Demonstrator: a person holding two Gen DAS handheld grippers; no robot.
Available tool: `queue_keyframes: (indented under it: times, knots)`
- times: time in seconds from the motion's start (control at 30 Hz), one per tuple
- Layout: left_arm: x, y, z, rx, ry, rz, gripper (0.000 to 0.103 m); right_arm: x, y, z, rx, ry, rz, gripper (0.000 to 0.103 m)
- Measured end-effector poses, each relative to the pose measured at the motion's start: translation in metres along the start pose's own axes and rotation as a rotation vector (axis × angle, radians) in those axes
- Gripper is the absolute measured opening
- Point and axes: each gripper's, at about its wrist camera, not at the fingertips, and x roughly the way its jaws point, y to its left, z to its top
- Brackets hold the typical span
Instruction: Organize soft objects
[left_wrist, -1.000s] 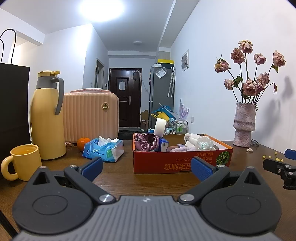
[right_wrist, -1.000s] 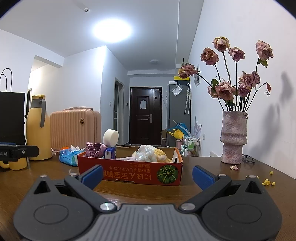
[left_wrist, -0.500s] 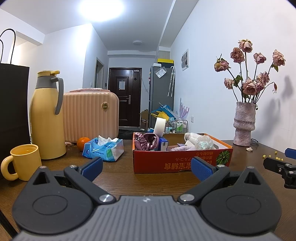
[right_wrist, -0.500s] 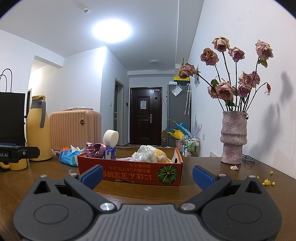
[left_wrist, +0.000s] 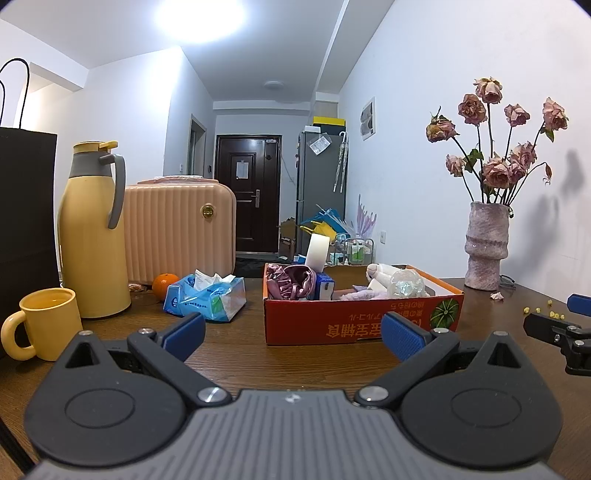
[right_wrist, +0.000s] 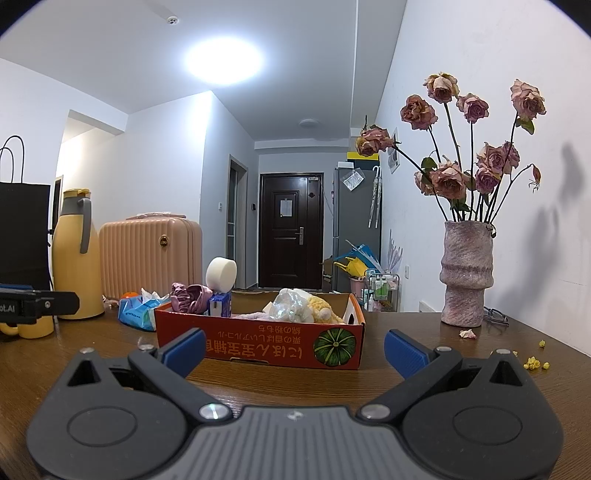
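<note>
A red cardboard box (left_wrist: 364, 323) (right_wrist: 258, 341) stands on the wooden table ahead of both grippers. In it lie a pink satin scrunchie (left_wrist: 291, 282) (right_wrist: 190, 297), a white foam roll (left_wrist: 317, 249) (right_wrist: 221, 273), a small blue carton (left_wrist: 325, 286), a white plush toy (left_wrist: 380, 275), a yellow plush (right_wrist: 321, 310), a clear crinkled ball (left_wrist: 406, 286) (right_wrist: 293, 308) and a lilac cloth (left_wrist: 360, 293). A blue tissue pack (left_wrist: 207, 301) (right_wrist: 142, 312) lies left of the box. My left gripper (left_wrist: 293, 338) and right gripper (right_wrist: 293, 349) are open and empty, short of the box.
A yellow thermos (left_wrist: 92, 229), yellow mug (left_wrist: 46, 323), orange (left_wrist: 165, 284), pink suitcase (left_wrist: 181, 229) and black bag (left_wrist: 26, 221) stand at the left. A vase of dried roses (right_wrist: 467, 273) stands at the right, with glasses (right_wrist: 496, 315) and yellow crumbs (right_wrist: 533, 363) nearby.
</note>
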Motion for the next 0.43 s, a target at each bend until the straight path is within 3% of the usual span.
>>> queue_keyframes:
  times: [0.43]
  knots:
    - [0.0043,0.0038,-0.0025,-0.029,-0.001,-0.011,0.103,0.0068,-0.0062,-0.0007,0.020,0.025,-0.003,0.103]
